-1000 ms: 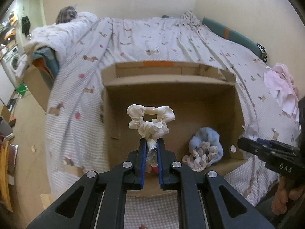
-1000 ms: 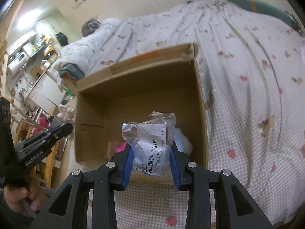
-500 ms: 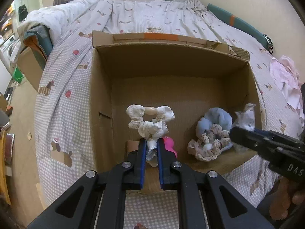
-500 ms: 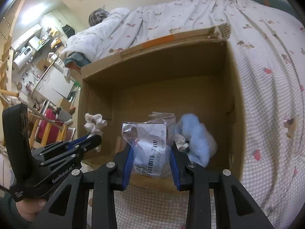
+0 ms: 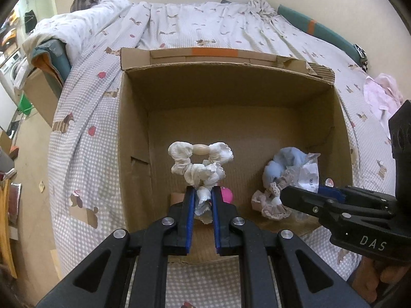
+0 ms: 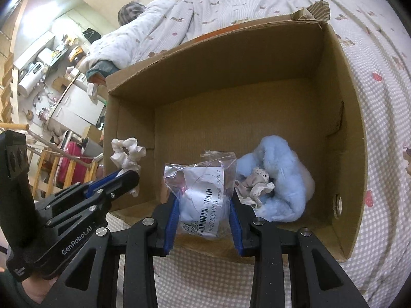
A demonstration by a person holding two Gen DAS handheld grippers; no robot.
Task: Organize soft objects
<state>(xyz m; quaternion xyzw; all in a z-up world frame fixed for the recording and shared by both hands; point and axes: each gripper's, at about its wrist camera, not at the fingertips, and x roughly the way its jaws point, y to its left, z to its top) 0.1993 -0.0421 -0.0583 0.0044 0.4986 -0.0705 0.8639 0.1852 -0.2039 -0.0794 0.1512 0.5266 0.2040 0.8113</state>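
Since the earlier frame we had brought both grippers closer over the box. In the left wrist view, our left gripper was clamped on the white scrunchie, held above the box's near edge; a blue plush lay inside. In the right wrist view, our right gripper gripped the bag beside that plush.

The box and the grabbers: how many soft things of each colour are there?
White scrunchie in the left gripper: 1
White item in a clear bag in the right gripper: 1
Blue fluffy thing in the cardboard box: 1
Beige lace scrunchie: 1
Pink thing: 1
Total: 5
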